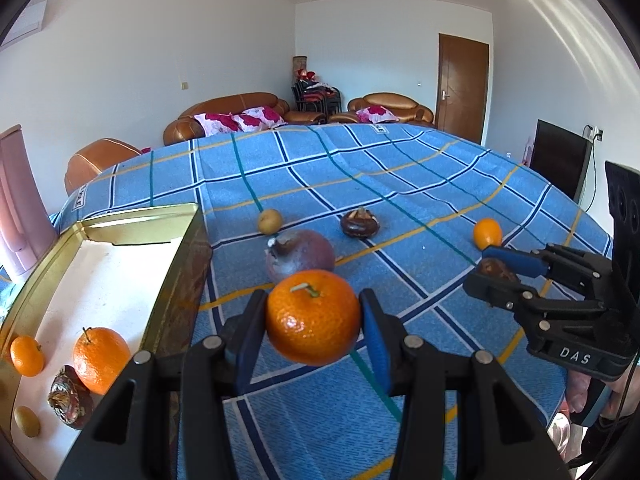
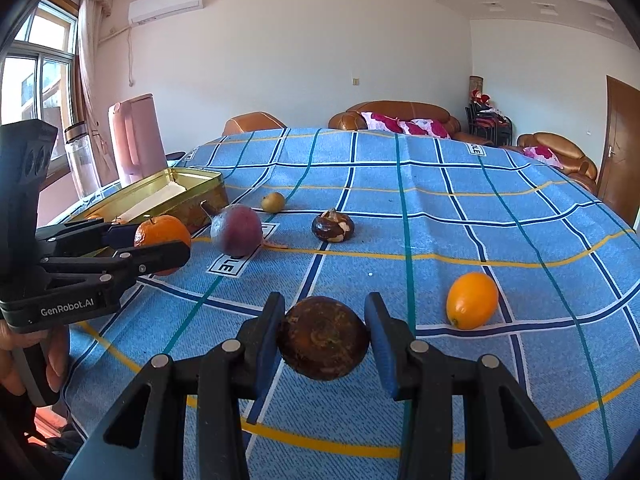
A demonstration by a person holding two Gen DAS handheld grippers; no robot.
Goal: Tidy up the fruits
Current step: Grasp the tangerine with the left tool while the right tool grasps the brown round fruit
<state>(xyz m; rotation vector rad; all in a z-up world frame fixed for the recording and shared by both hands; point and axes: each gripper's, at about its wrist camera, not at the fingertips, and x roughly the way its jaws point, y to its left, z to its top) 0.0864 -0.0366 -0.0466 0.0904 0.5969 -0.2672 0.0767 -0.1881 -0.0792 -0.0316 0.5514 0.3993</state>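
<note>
My left gripper [image 1: 314,312] is shut on an orange mandarin [image 1: 313,316], held above the blue checked cloth just right of the gold tin [image 1: 176,264]. The tin holds two mandarins [image 1: 100,358], a dark brown fruit [image 1: 68,400] and a small yellowish fruit [image 1: 27,420]. My right gripper [image 2: 325,336] is shut on a dark brown round fruit [image 2: 323,338], lifted over the cloth. Loose on the cloth lie a purple fruit [image 2: 237,230], a small yellow-brown fruit [image 2: 273,202], another dark brown fruit [image 2: 333,227] and a small orange fruit [image 2: 472,300].
A pink kettle [image 2: 136,138] and a clear jar [image 2: 82,158] stand behind the tin at the table's left edge. Leather sofas [image 1: 232,114] sit beyond the far edge. A hand [image 2: 24,364] holds the left gripper's handle.
</note>
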